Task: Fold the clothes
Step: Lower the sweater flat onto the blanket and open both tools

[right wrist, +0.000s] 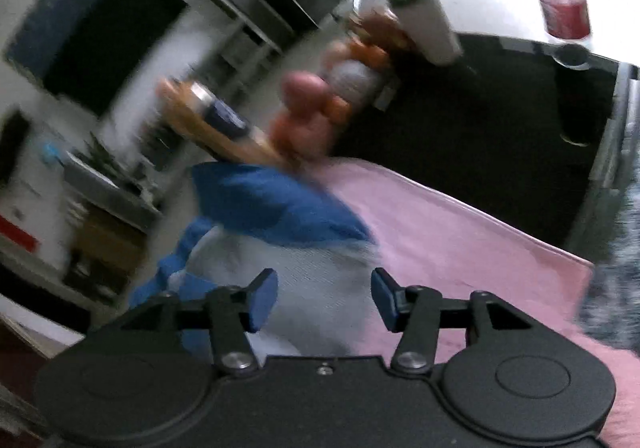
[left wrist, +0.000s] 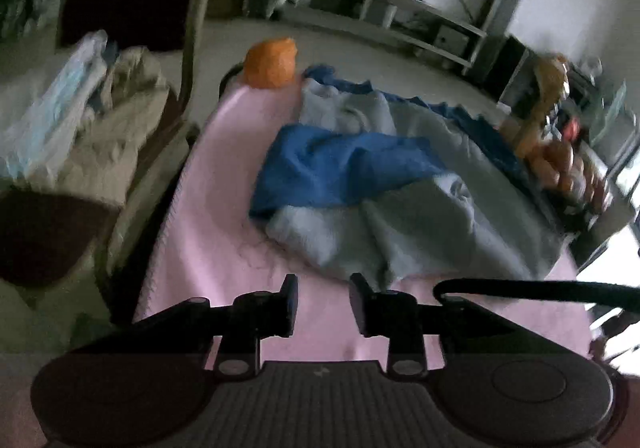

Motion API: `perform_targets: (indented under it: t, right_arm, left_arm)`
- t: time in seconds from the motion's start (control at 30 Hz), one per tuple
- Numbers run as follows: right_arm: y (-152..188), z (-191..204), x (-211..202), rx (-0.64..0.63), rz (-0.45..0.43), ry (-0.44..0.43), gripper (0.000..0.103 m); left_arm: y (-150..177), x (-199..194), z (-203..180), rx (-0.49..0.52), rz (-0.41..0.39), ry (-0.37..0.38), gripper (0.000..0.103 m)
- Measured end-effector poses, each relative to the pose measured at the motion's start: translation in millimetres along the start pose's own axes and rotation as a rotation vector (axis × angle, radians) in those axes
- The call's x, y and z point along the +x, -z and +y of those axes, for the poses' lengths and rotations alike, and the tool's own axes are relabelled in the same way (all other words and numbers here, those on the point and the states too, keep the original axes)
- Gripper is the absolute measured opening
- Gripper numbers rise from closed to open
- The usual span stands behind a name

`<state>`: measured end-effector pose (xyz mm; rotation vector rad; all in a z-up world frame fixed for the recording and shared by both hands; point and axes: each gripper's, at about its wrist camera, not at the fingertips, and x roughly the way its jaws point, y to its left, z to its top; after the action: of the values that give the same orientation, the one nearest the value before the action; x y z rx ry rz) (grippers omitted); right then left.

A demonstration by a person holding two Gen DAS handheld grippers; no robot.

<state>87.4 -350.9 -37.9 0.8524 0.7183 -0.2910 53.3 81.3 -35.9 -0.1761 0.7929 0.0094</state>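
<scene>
Hovering with both claws released: my left gripper (left wrist: 323, 304) is empty above the pink blanket (left wrist: 208, 207), and the rumpled blue-and-grey fleece garment (left wrist: 360, 183) lies just ahead of it. My right gripper (right wrist: 324, 298) gapes over its grey hem. Pinching pink blanket along with the fleece would, I judge, drag the fold crooked.

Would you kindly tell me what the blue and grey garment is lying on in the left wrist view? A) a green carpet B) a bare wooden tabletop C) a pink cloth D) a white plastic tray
C: the blue and grey garment lies crumpled on the pink cloth, which shows around its near and left edges.
</scene>
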Motion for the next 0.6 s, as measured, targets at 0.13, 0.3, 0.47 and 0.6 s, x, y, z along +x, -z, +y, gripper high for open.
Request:
perform_targets:
  t: [0.13,0.3,0.47,0.6]
  right_arm:
    - [12,15,6,-0.110,0.011,-0.044,0.073]
    - [28,59,43,-0.309,0.104,-0.132,0.084]
    - [42,87,117,-0.397,0.269,-0.155,0.067]
    - [59,101,164,-0.461,0.314,-0.145,0.067]
  left_arm:
    - [-16,11,-21,0.108,-0.071,-0.028,0.052]
    - [-27,72,-42,0.100,0.033,0.062,0.064]
    - [-29,147,-48,0.003,0.148,0.081,0.065]
    - [-30,191,-47,-0.051,0.208,0.111,0.057]
